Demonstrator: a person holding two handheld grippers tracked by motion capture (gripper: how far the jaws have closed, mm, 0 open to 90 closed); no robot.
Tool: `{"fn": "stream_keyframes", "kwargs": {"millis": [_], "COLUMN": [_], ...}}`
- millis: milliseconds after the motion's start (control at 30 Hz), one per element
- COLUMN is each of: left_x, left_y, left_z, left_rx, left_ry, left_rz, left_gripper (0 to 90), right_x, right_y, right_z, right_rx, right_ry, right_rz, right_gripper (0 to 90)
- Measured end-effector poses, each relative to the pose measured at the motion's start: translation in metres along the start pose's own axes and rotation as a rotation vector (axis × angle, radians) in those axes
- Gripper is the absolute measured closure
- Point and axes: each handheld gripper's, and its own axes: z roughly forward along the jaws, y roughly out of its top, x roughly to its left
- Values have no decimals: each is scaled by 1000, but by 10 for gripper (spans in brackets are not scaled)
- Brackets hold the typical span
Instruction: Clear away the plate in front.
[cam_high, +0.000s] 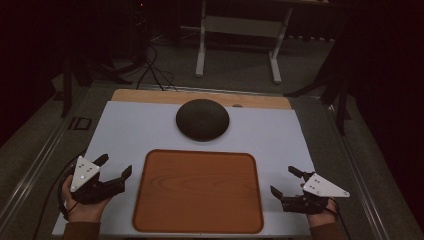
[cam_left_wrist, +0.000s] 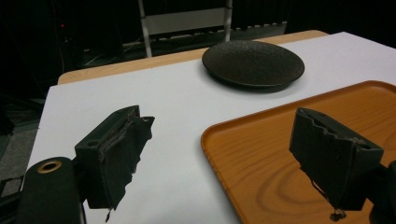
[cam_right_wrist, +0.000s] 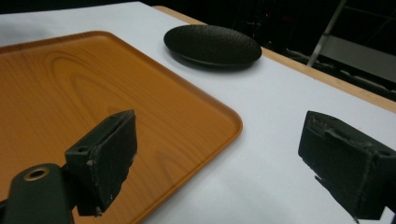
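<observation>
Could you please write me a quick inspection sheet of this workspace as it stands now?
Surface: white mat over a wooden tabletop.
Job's things: wooden tray, nothing on it; dark plate beyond it, on the mat.
Clutter: nothing seen.
Grippers: left tool and right tool both open, holding nothing, flanking the tray.
Cables: one trails from the left tool; others on the floor.
Surroundings: dark room, white table frame behind.

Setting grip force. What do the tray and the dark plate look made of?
Tray: wood or wood-look laminate; orange-brown, visible grain, smooth satin sheen.
Plate: probably ceramic or stoneware, possibly cast iron; matte black with a finely pebbled surface, seen in the left gripper view.
</observation>
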Motion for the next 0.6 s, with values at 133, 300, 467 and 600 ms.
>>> {"fn": "stream_keyframes", "kwargs": {"millis": [133, 300, 467, 600], "left_x": [0, 0, -1, -1], "left_y": [0, -1, 0, 0], "left_z": [1, 3, 5, 8], "left_rx": [-2, 8, 17, 25], "left_ry": [-2, -18, -17, -25], "left_rz": [-1, -10, -6, -18], "left_gripper": [196, 201, 206, 217], "right_x": [0, 0, -1, -1], "right_y": [0, 0, 0, 0], "right_z": [-3, -3, -4, -4], "right_rx": [-16, -17, -21, -23], "right_ry": [-1, 7, 7, 4], "right_rz": [-3, -11, -10, -13], "right_gripper": [113, 114, 114, 114]}}
